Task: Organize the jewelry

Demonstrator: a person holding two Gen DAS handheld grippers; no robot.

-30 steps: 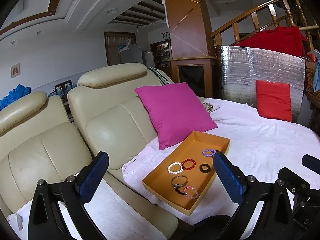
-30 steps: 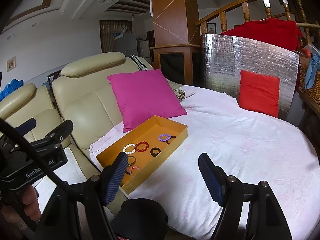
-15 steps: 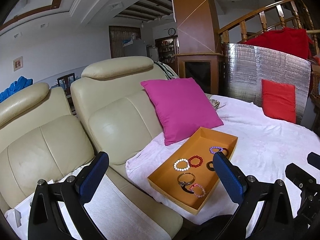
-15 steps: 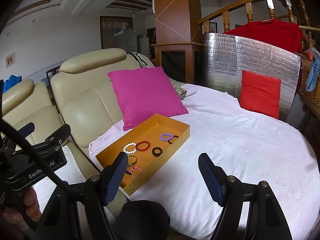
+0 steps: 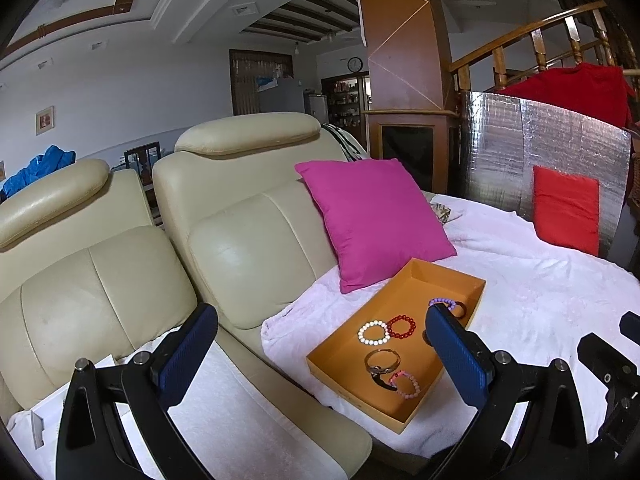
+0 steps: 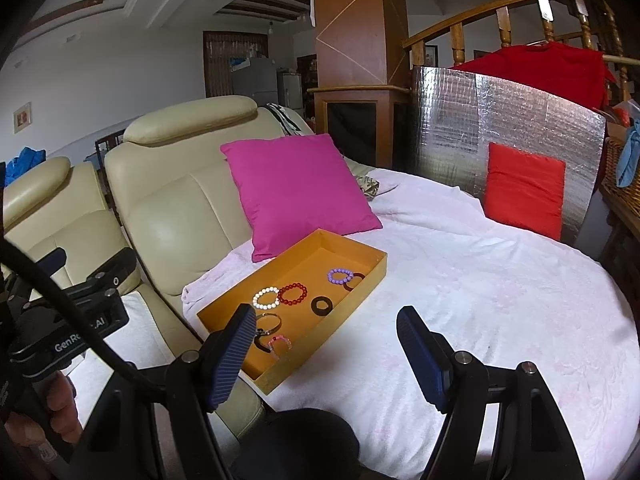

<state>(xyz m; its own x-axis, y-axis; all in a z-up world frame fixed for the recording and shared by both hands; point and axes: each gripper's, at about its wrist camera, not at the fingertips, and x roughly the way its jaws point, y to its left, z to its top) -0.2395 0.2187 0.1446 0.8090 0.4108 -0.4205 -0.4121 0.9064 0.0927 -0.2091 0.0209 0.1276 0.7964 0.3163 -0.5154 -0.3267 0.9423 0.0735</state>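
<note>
Over the last second we draw both claws a little back from the orange tray (image 6: pixel 362 296); it sits lower and smaller in our views, while the jewelry inside lies as before, which fits either a finished sort or a pause before reaching in. We count seven pieces in the tray: white bracelet (image 6: pixel 265 297), red bracelet (image 6: pixel 293 293), purple bracelet (image 6: pixel 339 275), pink bracelet (image 6: pixel 279 343), metal bangle (image 6: pixel 267 322), and two dark rings (image 6: pixel 321 305), the tray at ten o'clock from our right claw (image 6: pixel 326 354). Left claw (image 5: pixel 320 348) and right claw are spread wide, holding nothing.

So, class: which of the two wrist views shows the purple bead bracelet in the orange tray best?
The right wrist view. There the purple bead bracelet lies fully in sight in the orange tray, clear of both fingers. In the left wrist view the bracelet is partly cut off by the left gripper's blue finger.
</note>
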